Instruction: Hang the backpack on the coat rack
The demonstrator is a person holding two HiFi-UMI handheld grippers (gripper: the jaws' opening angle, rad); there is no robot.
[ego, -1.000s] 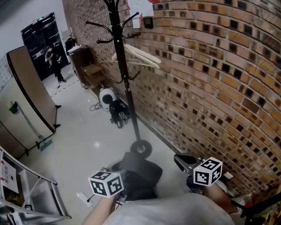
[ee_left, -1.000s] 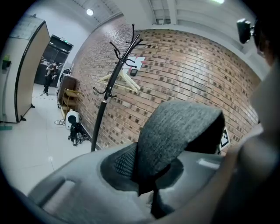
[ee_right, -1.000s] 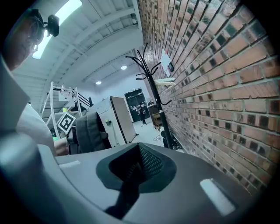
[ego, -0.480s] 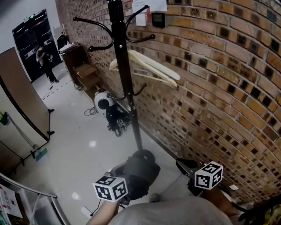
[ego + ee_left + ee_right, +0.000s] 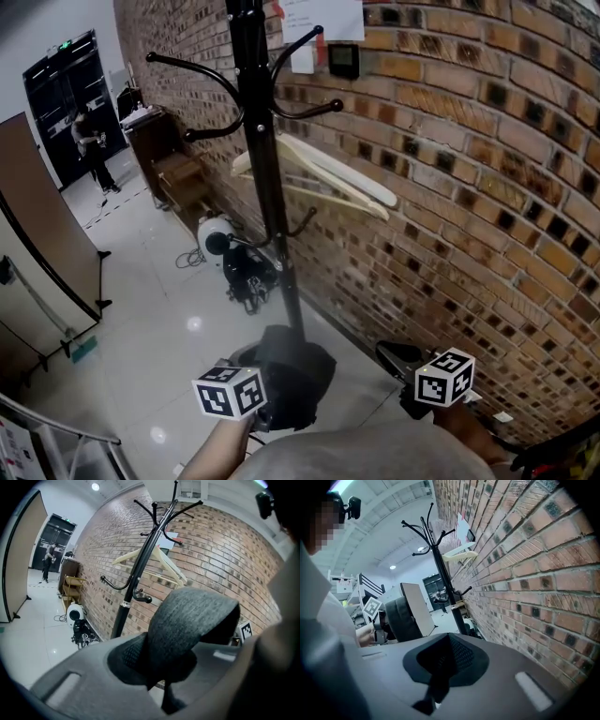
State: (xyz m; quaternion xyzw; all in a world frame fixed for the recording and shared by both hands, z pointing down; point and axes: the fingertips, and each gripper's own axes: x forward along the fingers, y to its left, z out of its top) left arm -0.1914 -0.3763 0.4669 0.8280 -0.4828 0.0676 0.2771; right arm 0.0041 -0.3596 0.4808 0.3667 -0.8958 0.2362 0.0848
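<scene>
Left gripper (image 5: 264, 419) is clamped on the backpack's grey woven strap, which arches up from its jaws as a loop. Backpack (image 5: 289, 370), dark soft fabric, is low at the foot of the coat rack (image 5: 266, 187), a black metal pole with curved hooks. Right gripper (image 5: 397, 357): jaws together, nothing held, near the rough brick wall (image 5: 469, 187). Against the earlier frame, the rack stands nearer and larger; the backpack remains low.

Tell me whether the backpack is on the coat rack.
Off. The backpack is low beside the coat rack, its strap clamped in the left gripper; no hook carries it.
</scene>
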